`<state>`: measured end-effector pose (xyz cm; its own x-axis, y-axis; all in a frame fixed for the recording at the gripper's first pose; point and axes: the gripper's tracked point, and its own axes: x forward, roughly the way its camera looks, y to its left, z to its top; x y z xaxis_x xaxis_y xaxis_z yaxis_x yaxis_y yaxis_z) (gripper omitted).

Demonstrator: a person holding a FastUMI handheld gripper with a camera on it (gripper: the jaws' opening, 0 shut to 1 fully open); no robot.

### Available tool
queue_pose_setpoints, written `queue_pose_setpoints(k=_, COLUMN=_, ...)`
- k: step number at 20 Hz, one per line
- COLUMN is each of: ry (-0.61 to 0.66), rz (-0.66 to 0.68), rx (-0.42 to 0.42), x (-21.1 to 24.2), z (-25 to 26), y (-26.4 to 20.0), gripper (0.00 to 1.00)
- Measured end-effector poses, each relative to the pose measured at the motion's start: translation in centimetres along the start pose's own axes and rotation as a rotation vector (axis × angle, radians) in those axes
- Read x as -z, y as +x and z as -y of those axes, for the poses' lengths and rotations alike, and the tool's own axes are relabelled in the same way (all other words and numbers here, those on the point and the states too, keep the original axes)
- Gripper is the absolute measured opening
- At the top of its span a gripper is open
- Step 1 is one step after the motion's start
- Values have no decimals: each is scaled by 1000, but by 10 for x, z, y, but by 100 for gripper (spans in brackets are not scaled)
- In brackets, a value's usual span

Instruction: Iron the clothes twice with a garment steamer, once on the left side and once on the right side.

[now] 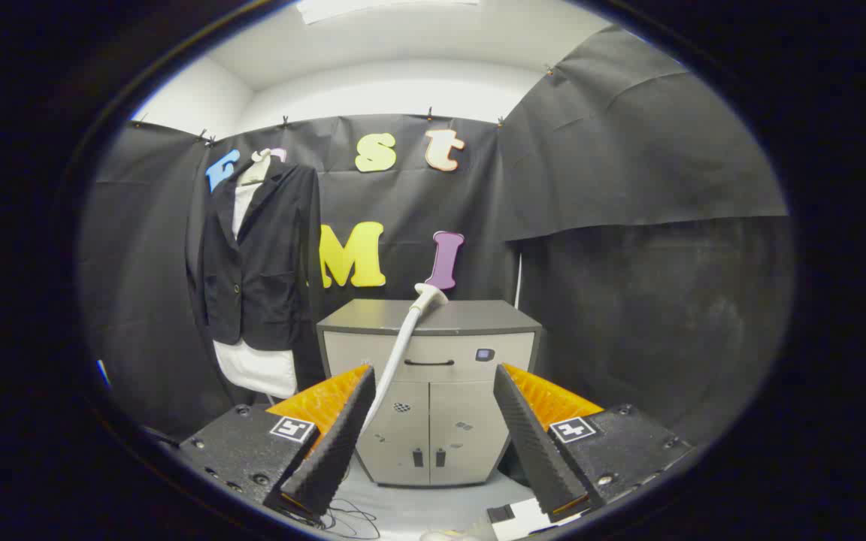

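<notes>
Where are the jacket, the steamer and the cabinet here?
jacket [267,263]: gripper view, its front panel.
steamer [403,342]: gripper view, its white wand, beyond the open fingers.
cabinet [470,421]: gripper view, its right door.

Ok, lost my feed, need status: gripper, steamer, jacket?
Gripper open, empty. Steamer wand leaning on cabinet just ahead. Jacket hanging beyond, left of cabinet. Path clear.

- Gripper [433,391]: fingers spread wide, holding nothing.
- Grey cabinet [433,406]: beyond the fingers.
- White steamer hose [401,347]: rising past the left finger to the cabinet top.
- Black jacket [260,255]: hanging left of the cabinet, over a white shirt [256,368].
</notes>
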<state>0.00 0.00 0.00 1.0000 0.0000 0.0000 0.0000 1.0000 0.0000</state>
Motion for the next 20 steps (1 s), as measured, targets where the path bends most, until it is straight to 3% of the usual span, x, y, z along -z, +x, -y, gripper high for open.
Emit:
queue_pose_setpoints(k=11, ry=7, rz=-35, rx=32, x=4, z=-10, y=21, gripper=99)
queue_pose_setpoints(k=20, ry=-16, rz=-8, rx=74, x=-41, z=-35, y=57, gripper=99)
